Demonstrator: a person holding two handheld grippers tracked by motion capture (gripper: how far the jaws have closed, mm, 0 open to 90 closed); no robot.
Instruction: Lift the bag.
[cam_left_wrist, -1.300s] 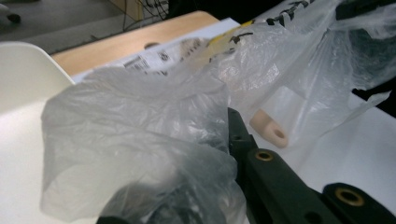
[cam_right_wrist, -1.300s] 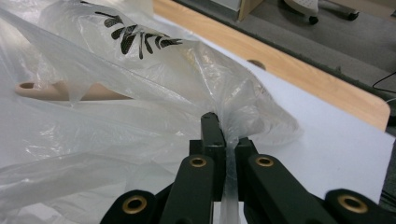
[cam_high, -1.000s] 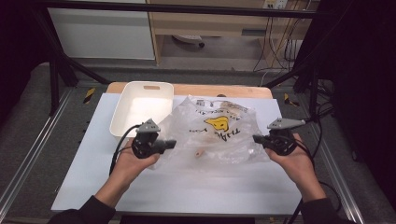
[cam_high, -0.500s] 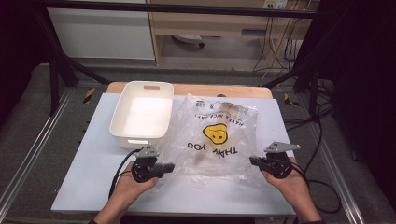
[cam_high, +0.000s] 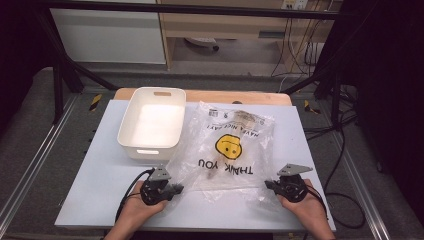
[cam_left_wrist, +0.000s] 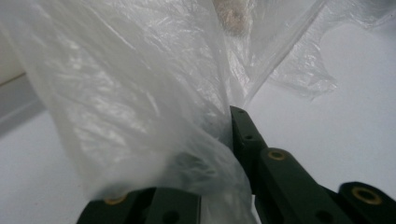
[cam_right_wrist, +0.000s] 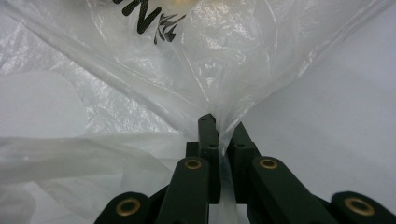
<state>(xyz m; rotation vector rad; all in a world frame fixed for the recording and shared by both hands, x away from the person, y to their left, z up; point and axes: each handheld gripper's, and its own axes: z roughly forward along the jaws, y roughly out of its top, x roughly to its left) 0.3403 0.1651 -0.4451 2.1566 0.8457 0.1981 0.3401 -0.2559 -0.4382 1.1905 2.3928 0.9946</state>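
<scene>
A clear plastic bag (cam_high: 230, 150) printed with a yellow smiley and "THANK YOU" lies flat on the white table (cam_high: 95, 190), its open end towards me. Something small and tan (cam_high: 243, 117) sits inside at the far end. My left gripper (cam_high: 176, 189) holds the bag's near left corner. Its jaws have just been opening a little, and the film (cam_left_wrist: 140, 93) is still pinched between them and drapes over one jaw. My right gripper (cam_high: 268, 184) is shut on the near right corner. There the film (cam_right_wrist: 210, 60) fans out taut from the closed tips (cam_right_wrist: 223, 123).
An empty white bin (cam_high: 152, 122) stands at the back left, touching the bag's left edge. A wooden board edge (cam_high: 225, 96) runs behind the table. Metal rails flank both sides, and cables (cam_high: 340, 150) trail off to the right.
Both hands have come down and back towards me with the bag's corners. The bag was held up and bunched; now it is stretched out flat on the table.
</scene>
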